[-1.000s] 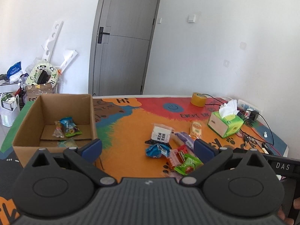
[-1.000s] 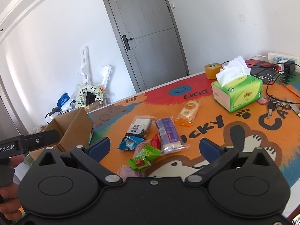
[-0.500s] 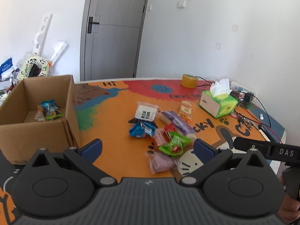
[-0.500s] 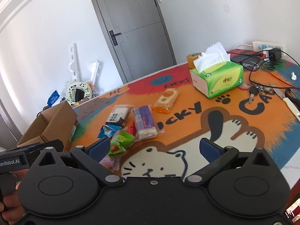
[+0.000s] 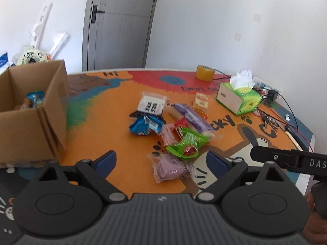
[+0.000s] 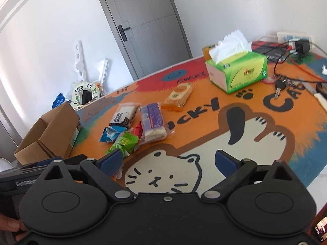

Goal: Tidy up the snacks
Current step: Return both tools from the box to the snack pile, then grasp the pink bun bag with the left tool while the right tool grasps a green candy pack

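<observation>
- White walls and one grey door (image 5: 120,24) stand behind a bench (image 5: 98,143) covered by a bright cartoon-print mat in orange, red and blue.
- One open corrugated cardboard box (image 5: 32,120) sits at the bench's left end, with at least one blue-wrapped snack (image 5: 35,100) lying inside.
- Eight loose snacks lie mid-bench: a clear packet with a white label (image 5: 151,105), a crinkled blue wrapper (image 5: 144,125), a long purple pack (image 5: 191,118), an orange biscuit pack (image 5: 201,104), a small red packet (image 5: 179,128), a pinkish-orange packet (image 5: 167,137), a glossy green packet (image 5: 187,144) and a clear bag holding a round pink cake (image 5: 170,167).
- One green tissue box (image 6: 237,71) and one roll of tape (image 5: 205,73) stand farther back; a bunch of keys (image 6: 281,84) lies beside cables.
- Left gripper (image 5: 161,160) hovers with blue-padded fingers spread wide above the pink cake bag, holding nothing.
- Right gripper (image 6: 168,163) is likewise spread and empty, over the cat drawing.
</observation>
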Demonstrator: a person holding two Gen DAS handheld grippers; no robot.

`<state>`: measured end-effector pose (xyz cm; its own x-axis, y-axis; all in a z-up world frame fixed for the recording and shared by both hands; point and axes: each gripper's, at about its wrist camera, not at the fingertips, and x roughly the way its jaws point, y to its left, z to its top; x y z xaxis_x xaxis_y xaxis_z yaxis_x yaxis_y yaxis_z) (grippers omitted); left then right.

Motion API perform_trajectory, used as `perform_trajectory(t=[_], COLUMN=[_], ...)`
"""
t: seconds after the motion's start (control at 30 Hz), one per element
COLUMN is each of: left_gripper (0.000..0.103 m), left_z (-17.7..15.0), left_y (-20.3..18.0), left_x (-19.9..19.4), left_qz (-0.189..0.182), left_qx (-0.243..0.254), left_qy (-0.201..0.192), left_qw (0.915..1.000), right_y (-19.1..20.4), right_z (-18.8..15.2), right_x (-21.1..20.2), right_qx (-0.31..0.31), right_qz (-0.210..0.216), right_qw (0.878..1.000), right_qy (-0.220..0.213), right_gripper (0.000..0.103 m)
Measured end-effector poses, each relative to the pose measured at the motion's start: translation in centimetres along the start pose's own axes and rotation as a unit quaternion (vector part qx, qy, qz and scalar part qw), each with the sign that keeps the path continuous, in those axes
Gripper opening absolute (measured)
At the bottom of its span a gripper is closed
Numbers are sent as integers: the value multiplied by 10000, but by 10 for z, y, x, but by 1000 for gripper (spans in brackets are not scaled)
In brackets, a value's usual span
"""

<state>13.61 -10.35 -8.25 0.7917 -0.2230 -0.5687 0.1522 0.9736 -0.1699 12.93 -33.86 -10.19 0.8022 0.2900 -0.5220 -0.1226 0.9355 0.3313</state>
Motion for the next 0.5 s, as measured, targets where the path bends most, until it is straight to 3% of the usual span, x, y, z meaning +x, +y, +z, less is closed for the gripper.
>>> perform_trajectory(t=[0.37,0.5], left_gripper=[82,70], left_z=[-8,-12], left_y=[4,1], left_x=[41,46], left_qz=[-51,-56], left_qx=[-210,-34], left_qy=[378,320], left_qw=[9991,9995], right_y=[3,6], right_z=[-3,-4], right_x=[26,37], right_qx=[212,402], right_qz=[253,410], right_qw=[9992,9980], right_qy=[230,276], right_gripper=[88,86])
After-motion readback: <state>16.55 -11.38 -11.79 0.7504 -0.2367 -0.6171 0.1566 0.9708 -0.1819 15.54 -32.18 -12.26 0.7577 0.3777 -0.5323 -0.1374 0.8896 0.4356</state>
